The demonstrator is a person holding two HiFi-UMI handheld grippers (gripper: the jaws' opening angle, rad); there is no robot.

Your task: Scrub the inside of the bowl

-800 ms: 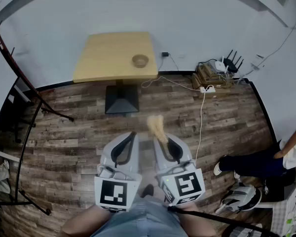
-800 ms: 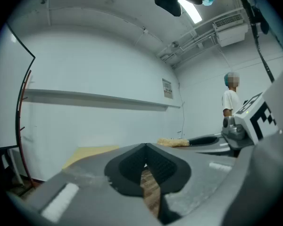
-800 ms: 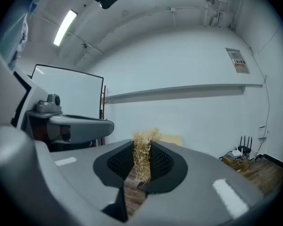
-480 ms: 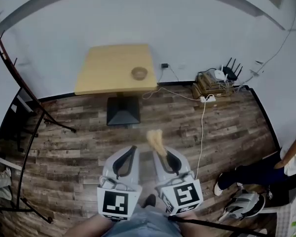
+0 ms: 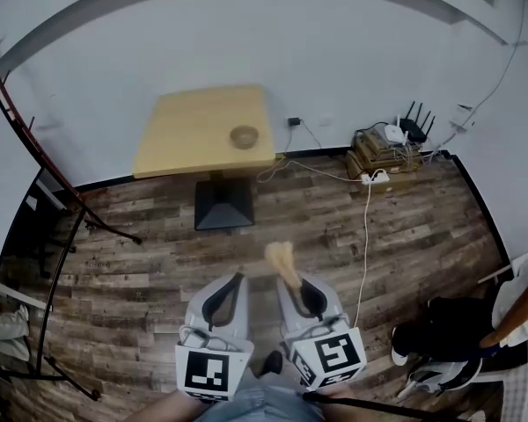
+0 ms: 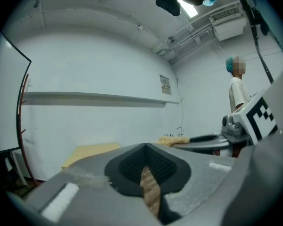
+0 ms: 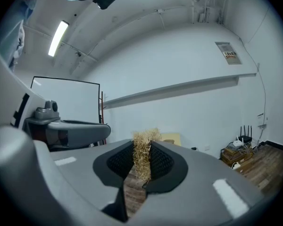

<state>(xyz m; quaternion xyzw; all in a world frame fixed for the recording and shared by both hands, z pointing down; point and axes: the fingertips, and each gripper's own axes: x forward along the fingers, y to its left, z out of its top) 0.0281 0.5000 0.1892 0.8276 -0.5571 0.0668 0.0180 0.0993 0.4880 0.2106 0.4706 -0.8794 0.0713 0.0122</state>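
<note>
Table (image 5: pixel 202 130), bowl (image 5: pixel 244 136) lower in view; scrubber (image 5: pixel 281 260) in right hand-held gripper (image 5: pixel 292 281)

Your head has tipped up, so the whole scene has slid down the head view. The table (image 5: pixel 194 126) and the bowl (image 5: pixel 244 136) on it sit lower in the frame than before, and more of the white wall (image 5: pixel 264 33) shows above them. Your left hand-held gripper (image 5: pixel 234 281) and right hand-held gripper (image 5: pixel 299 284) have dropped toward the near edge, and less of your arms shows below their marker cubes. The straw scrubber (image 5: pixel 282 260) has come down with the right one, and a wider strip of floor (image 5: pixel 158 244) now lies between it and the table's base. The person (image 5: pixel 453 328) on the right has slipped toward the near right corner.
</note>
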